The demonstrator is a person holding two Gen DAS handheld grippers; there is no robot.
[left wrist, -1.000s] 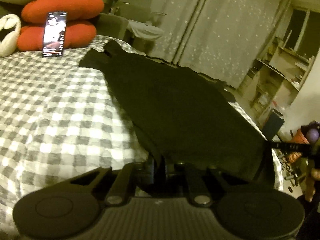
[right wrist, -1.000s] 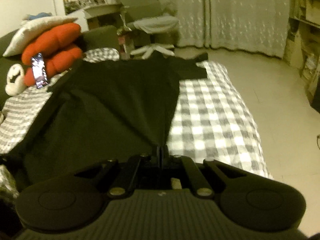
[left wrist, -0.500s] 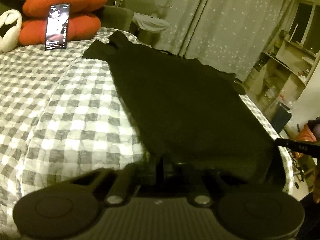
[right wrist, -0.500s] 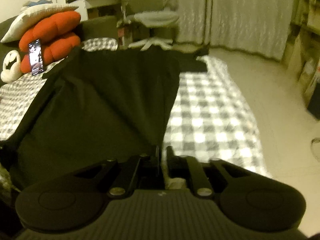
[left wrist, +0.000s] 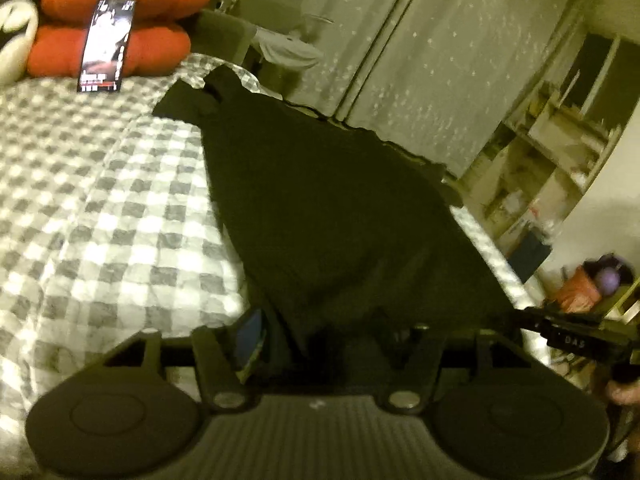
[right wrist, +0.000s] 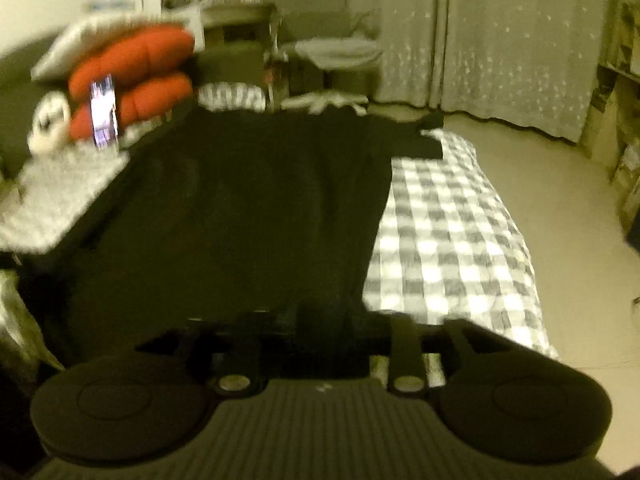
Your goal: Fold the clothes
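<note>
A black garment [left wrist: 340, 208] lies spread lengthwise on a grey-and-white checked bed cover [left wrist: 100, 208], sleeves at the far end. My left gripper [left wrist: 324, 340] sits at the near left corner of its hem. Its jaws are opening, with the cloth loose between the fingers and no pad pressing on it. In the right wrist view the same garment [right wrist: 248, 208] fills the middle. My right gripper [right wrist: 326, 330] is at the hem's near right corner. Its jaws are opening too, with the cloth edge lying between them. That view is blurred.
Red cushions [left wrist: 120, 12] with a lit phone [left wrist: 106, 44] leaning on them stand at the bed's head. The checked cover [right wrist: 448, 232] ends at bare floor [right wrist: 560, 200] on the right. Curtains [left wrist: 440, 60], shelves [left wrist: 560, 140] and a chair [right wrist: 332, 52] lie beyond.
Both grippers were shut on the garment's hem; now their fingers have parted and the cloth lies slack between them. The garment has settled onto the bed.
</note>
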